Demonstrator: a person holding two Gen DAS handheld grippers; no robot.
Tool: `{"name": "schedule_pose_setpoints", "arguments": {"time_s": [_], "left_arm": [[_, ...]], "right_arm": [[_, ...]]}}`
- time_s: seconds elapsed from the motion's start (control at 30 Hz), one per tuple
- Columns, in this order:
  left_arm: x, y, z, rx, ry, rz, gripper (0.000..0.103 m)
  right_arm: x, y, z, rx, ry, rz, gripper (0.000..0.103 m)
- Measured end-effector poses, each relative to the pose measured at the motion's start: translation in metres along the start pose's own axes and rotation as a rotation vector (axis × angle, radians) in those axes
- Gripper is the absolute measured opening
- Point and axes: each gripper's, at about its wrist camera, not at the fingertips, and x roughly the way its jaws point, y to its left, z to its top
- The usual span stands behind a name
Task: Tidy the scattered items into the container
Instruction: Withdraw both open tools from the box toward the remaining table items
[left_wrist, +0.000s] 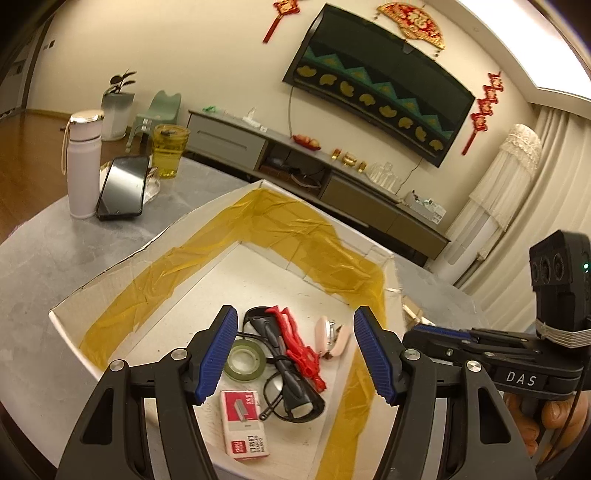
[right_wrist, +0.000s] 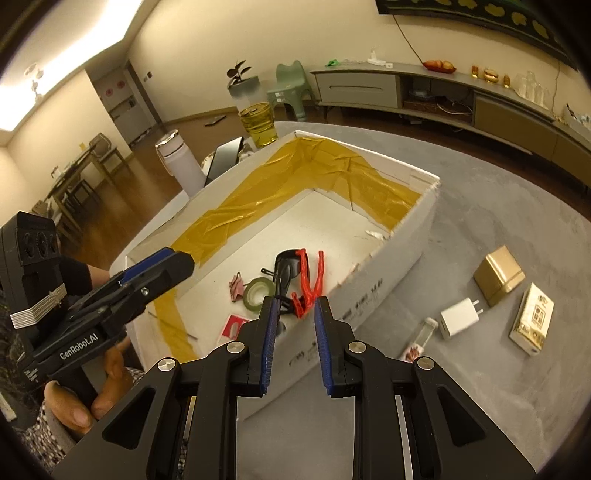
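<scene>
1. Hovering over the near end of the white cardboard box (left_wrist: 110, 291), the left gripper (left_wrist: 295, 350) has its jaws spread wide w/ nothing between the blue pads (left_wrist: 218, 354).
2. Right gripper (right_wrist: 293, 332) sits just outside the box's near wall, jaws parted a moderate gap, also empty.
3. Inside the box, on its white floor: green tape roll (left_wrist: 244, 360), black glasses (left_wrist: 288, 384), red plastic clip (left_wrist: 301, 347), pink stapler (left_wrist: 332, 336), red-and-white staple box (left_wrist: 244, 424). All bunched together at the near end; far end of the box is bare.
4. Box's inner walls are lined w/ yellow-brown tape (left_wrist: 295, 225).
5. Still out on the grey tabletop (right_wrist: 480, 206), right of the box: gold tin (right_wrist: 498, 275), white charger plug (right_wrist: 460, 317), tissue pack (right_wrist: 532, 323), small clear packet (right_wrist: 419, 339) near the box's wall.
6. Far left of the box: white flask (left_wrist: 84, 162), black phone (left_wrist: 123, 186) leaning beside it, yellow glass jar (left_wrist: 170, 155).
7. A hand (right_wrist: 74, 402) grips the left gripper's handle; sleeve is dark.
</scene>
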Motion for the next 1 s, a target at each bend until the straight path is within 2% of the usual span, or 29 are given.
{"name": "schedule_pose_setpoints", "arguments": {"time_s": [0.23,0.6,1.0], "left_arm": [[-0.020,-0.021,-0.016,0.048,-0.040,0.001,0.067],[-0.040,-0.049,-0.042,0.090,-0.026,-0.024,0.067],[-0.045,-0.125,-0.073,0.275,0.023,-0.085,0.067]], "right_arm": [[-0.025,-0.016,-0.029,0.045,-0.029,0.043,0.023],[-0.049,-0.034,-0.073,0.099,-0.050,0.107,0.023],[-0.072,-0.063,-0.116,0.197,-0.081,0.144,0.023]]}}
